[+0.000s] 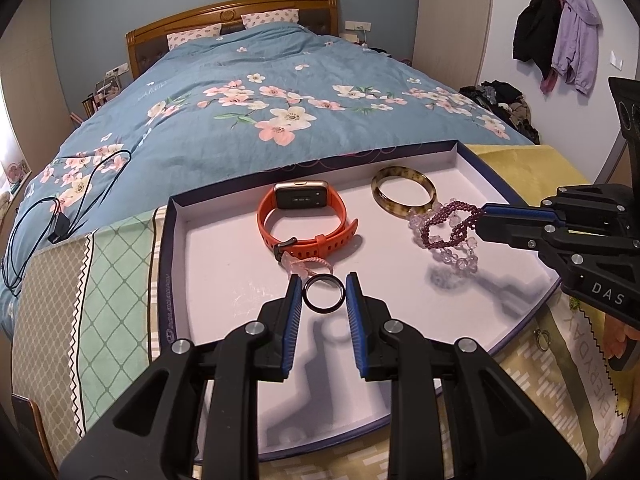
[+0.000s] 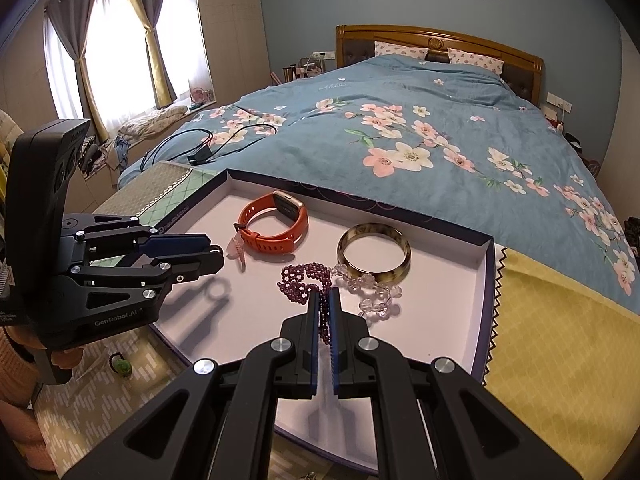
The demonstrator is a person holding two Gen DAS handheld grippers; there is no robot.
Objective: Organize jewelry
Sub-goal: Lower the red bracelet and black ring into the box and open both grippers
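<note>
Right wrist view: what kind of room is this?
A bedroom, most likely in a home: a bed with a wooden headboard and floral duvet, curtains at a window, and coats hung on wall hooks.

Bed (image 1: 240,120) carries cable (image 1: 80,184), blankets, tray (image 1: 176,264)

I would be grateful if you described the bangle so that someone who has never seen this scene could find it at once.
At the foot of the bed lies a shallow white-lined tray. The bangle lies flat near its far right corner, to the right of the orange watch and touching the clear beads. It alone is a rigid, mottled amber-and-brown hoop.
</note>
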